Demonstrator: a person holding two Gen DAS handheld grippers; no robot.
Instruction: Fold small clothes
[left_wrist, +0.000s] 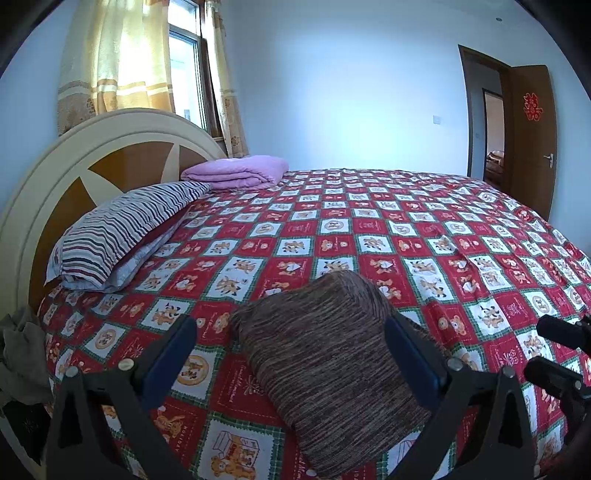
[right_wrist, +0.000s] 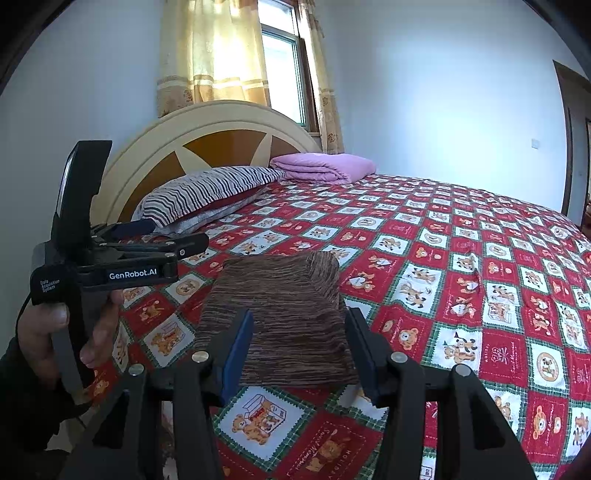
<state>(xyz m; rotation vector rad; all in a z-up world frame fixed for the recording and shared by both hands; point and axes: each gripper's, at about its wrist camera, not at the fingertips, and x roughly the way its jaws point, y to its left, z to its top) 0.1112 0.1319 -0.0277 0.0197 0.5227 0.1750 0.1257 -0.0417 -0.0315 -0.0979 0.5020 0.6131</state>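
Observation:
A folded brown striped garment (left_wrist: 325, 369) lies flat on the red bear-print bedsheet (left_wrist: 406, 221), near the bed's front edge. My left gripper (left_wrist: 290, 332) stands open and wide around it; its right finger (left_wrist: 406, 350) is over the garment's right edge, while the left finger stays apart from it. In the right wrist view the same garment (right_wrist: 288, 314) lies beyond my right gripper (right_wrist: 299, 332), whose blue pads (right_wrist: 238, 350) stand apart over its near edge without pinching it. A hand holds the left gripper (right_wrist: 166, 236) at the left. The right gripper's fingers (left_wrist: 539, 347) show at the far right.
A striped pillow (left_wrist: 122, 229) and a folded purple blanket (left_wrist: 240, 171) lie by the round headboard (left_wrist: 92, 155). Grey clothing (left_wrist: 22, 354) hangs off the bed's left side. A window with yellow curtains is behind, and an open brown door (left_wrist: 532, 140) at the right.

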